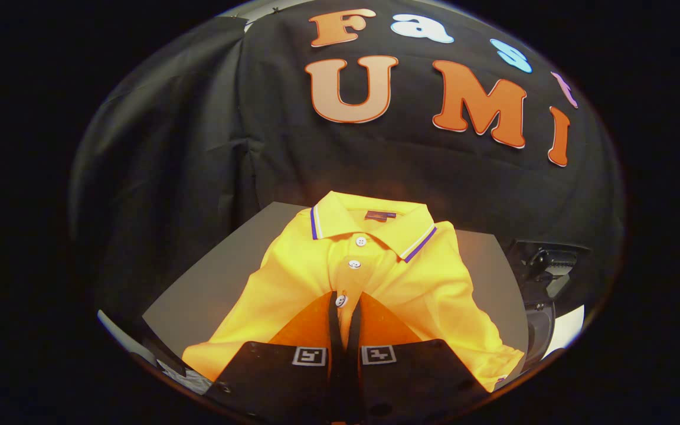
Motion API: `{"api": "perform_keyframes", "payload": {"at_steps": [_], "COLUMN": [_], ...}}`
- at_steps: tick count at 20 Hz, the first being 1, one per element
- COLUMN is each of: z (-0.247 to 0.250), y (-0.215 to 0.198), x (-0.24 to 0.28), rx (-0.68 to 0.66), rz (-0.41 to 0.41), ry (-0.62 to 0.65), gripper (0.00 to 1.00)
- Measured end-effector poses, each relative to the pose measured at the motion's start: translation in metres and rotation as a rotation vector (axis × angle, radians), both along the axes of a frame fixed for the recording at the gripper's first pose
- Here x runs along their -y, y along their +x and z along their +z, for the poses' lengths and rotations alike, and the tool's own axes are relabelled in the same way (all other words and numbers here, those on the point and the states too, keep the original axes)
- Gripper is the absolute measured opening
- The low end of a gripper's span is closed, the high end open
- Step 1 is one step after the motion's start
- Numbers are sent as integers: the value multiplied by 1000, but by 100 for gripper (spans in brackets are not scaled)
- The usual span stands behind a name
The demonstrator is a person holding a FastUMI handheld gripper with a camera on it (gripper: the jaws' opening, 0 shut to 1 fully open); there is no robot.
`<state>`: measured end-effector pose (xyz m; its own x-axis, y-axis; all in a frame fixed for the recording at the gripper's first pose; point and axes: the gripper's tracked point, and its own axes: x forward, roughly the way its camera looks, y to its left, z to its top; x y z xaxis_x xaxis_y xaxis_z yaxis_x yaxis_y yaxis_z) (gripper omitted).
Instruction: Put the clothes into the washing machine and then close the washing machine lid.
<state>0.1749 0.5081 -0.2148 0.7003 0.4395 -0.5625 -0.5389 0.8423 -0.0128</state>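
Observation:
A yellow polo shirt [434,277] with a purple-and-white striped collar and white buttons lies face up on a grey tabletop [222,277], collar pointing away from me. My gripper [344,304] sits over the shirt's lower front. Its two fingers are drawn close together, pinching a narrow fold of the button placket, with one button showing right at the fingertips. The cloth on both sides of the fingers rises towards them in a ridge. To the right of the table stands a dark machine-like object [543,277], only partly seen.
The booth's black cloth wall hangs close behind the table. A white surface [567,327] shows beside the dark object at the right. The table's left part [198,301] is bare grey.

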Motion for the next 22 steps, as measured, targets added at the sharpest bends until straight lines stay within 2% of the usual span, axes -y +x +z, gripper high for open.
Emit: {"api": "perform_keyframes", "payload": {"at_steps": [4,8,15,19,22], "z": [30,90,145,174,190], "y": [9,-6,-20,-20,-16], "x": [-3,19,54,98,136], "rx": [112,250,347,395,413], "rz": [-57,-60,-97,-119,-98], "ry": [250,346,413,453,463], "gripper": [8,8,8,8,8]}}
